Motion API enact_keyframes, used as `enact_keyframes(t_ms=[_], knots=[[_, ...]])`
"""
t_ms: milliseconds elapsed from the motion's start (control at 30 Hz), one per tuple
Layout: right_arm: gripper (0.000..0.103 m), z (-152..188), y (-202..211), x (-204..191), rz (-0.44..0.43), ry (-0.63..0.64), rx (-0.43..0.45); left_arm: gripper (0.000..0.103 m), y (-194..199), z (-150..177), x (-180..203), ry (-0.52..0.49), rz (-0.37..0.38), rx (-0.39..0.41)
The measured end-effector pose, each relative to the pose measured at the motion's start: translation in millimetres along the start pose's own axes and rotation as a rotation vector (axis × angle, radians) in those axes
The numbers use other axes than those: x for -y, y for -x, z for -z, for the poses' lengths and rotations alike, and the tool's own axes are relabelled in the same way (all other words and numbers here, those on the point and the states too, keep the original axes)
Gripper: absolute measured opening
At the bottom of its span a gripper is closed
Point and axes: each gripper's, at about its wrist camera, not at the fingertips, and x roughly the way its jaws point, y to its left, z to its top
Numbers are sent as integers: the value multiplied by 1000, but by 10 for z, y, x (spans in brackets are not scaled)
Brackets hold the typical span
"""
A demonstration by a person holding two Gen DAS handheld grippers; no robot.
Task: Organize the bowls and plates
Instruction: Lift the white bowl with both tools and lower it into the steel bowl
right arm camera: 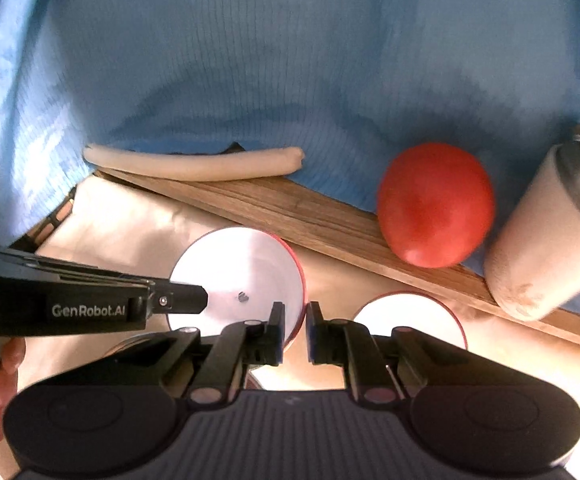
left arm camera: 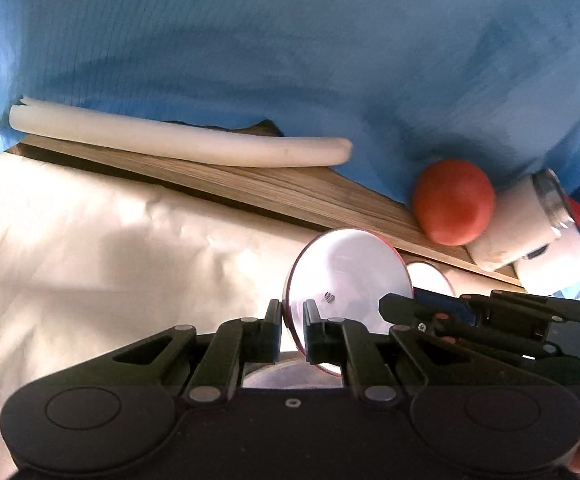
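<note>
Both claws, left (left arm camera: 292,330) and right (right arm camera: 294,332), clamped on opposite rim edges of one bowl (right arm camera: 237,280), raised above the table (left arm camera: 89,240). Second bowl (right arm camera: 410,316) just beside it. Looked light, stiff, glossy and slippery; best gripped at the rim.

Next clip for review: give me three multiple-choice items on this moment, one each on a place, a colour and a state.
1. Where is the tomato?
A. On the plate
B. On the wooden board beside the white jar
C. In a gripper

2. What colour is the cloth behind the board?
A. Blue
B. Green
C. Black

3. How is the left gripper?
A. Open above the plate
B. Shut on the tomato
C. Shut on the plate's rim

Key:
1 B: the tomato sits on the wooden board next to the white jar.
2 A: the cloth is blue.
3 C: the left gripper pinches the edge of the tilted plate.
</note>
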Motion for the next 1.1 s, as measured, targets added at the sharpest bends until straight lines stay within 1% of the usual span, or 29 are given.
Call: enact_keyframes(t_ms=[200,333,500,667,900,1100], knots=[[12,165,337,139,15,-24,37,10,81,123,284,-32,35,-3],[12,342,576,299,39,-58,56,10,133,228,555,-79,75,-22],[12,624,853,576,77,-126,64,11,80,406,930,-143,139,-87],[12,942,1050,813,106,-196,52,11,18,621,1255,-209,176,-148],[12,1335,1218,1038,89,-279,19,12,-98,879,1520,-282,198,-241],[12,1534,1214,1084,38,-309,-22,13,-162,1070,1570,-319,187,-326]])
